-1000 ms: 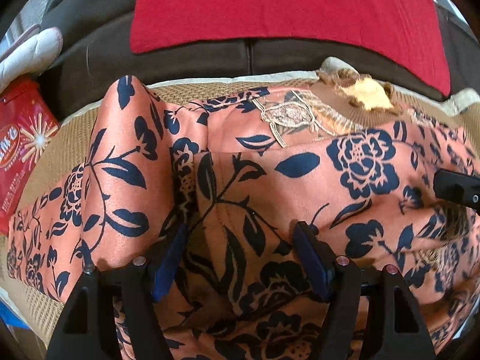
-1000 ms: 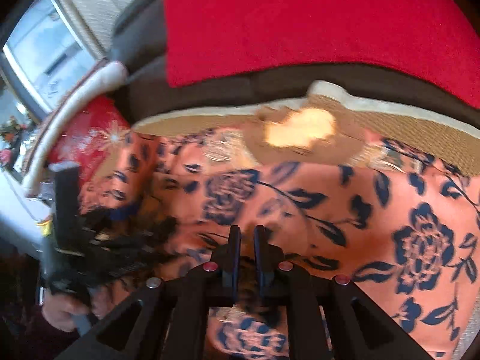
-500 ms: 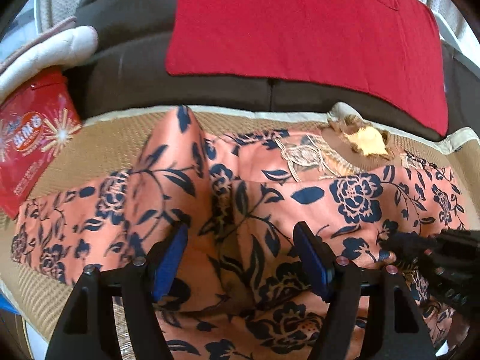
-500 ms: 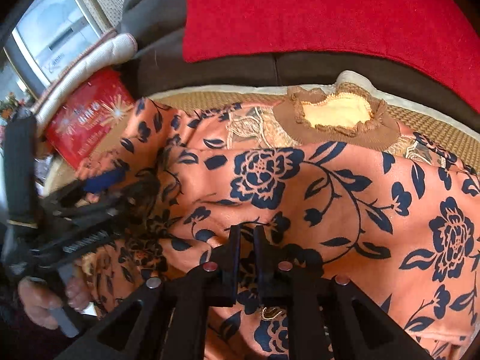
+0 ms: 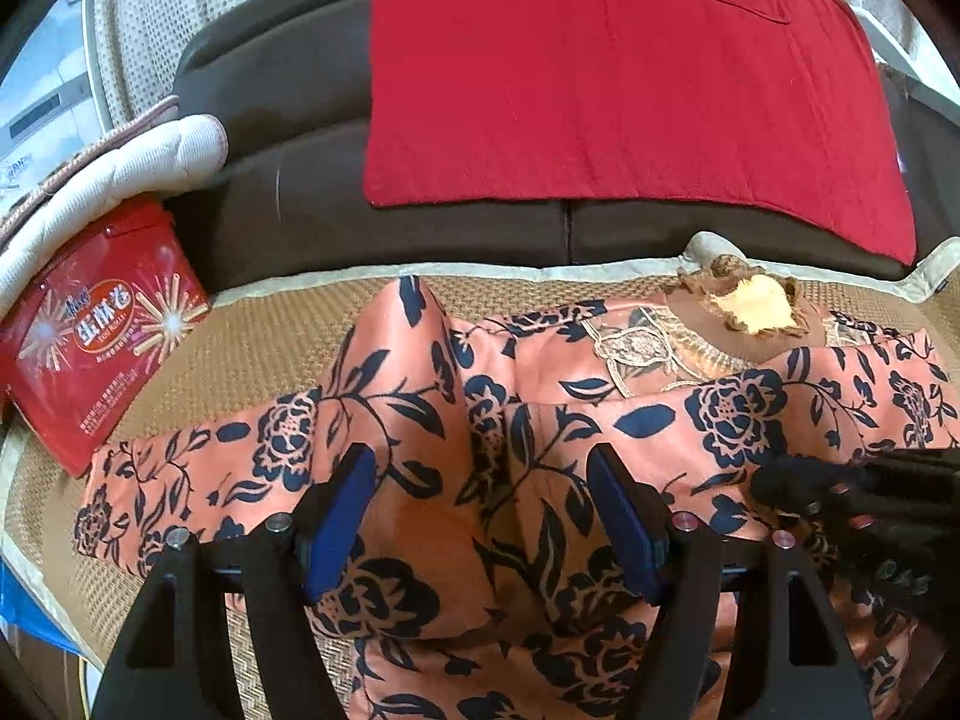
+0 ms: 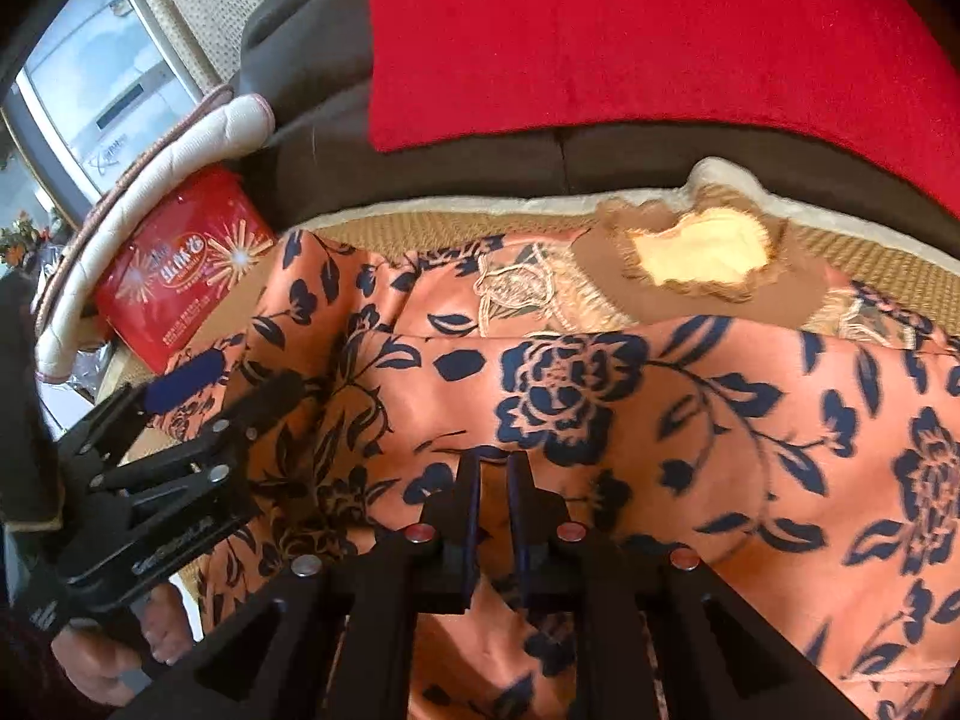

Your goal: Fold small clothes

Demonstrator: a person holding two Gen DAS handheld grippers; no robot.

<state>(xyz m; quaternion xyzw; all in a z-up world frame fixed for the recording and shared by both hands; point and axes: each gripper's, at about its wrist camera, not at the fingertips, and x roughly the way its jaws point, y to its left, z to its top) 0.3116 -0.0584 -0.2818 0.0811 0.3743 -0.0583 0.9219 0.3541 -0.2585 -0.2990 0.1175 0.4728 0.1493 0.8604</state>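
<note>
An orange garment [image 5: 420, 396] with dark blue flowers and a brown lace collar [image 5: 744, 306] lies rumpled on a woven mat [image 5: 258, 348]; it also shows in the right wrist view [image 6: 690, 396]. My left gripper [image 5: 483, 474] is open, its blue pads on either side of a raised fold, above the cloth. My right gripper [image 6: 493, 471] is shut on a pinch of the garment near its front edge. The left gripper shows at the left of the right wrist view [image 6: 228, 384], and the right gripper at the right edge of the left wrist view [image 5: 774, 480].
A red snack tin [image 5: 96, 330] stands at the mat's left end beside a white quilted cushion [image 5: 120, 162]. A dark sofa back [image 5: 288, 120] with a red cloth [image 5: 630, 72] rises behind the mat. A window [image 6: 102, 90] is at the far left.
Both grippers have pulled back and up from the garment, so more of the mat, tin and sofa show. The left jaws stay open and the right jaws stay shut on the cloth.
</note>
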